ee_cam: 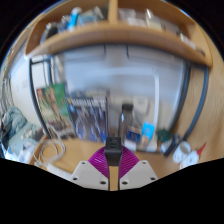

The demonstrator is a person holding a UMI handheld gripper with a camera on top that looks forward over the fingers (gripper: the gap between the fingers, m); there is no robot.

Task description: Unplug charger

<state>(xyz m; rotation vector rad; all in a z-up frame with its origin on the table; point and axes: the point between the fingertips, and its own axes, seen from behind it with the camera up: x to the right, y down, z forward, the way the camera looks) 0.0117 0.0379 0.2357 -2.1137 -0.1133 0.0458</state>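
My gripper [113, 161] is shut on a black charger plug [113, 152], held between the magenta pads [100, 160] just above the wooden desk [70, 158]. A dark cable [126, 122] rises from the plug toward the back of the desk. A white power strip [184, 153] lies on the desk beyond the fingers to the right.
A wooden shelf [120, 35] with several items runs overhead. Books and boxes [85, 115] stand against the back wall. A loose white cable [48, 152] and a cluttered pile [15, 130] lie to the left. A blue-white item [148, 131] sits at right.
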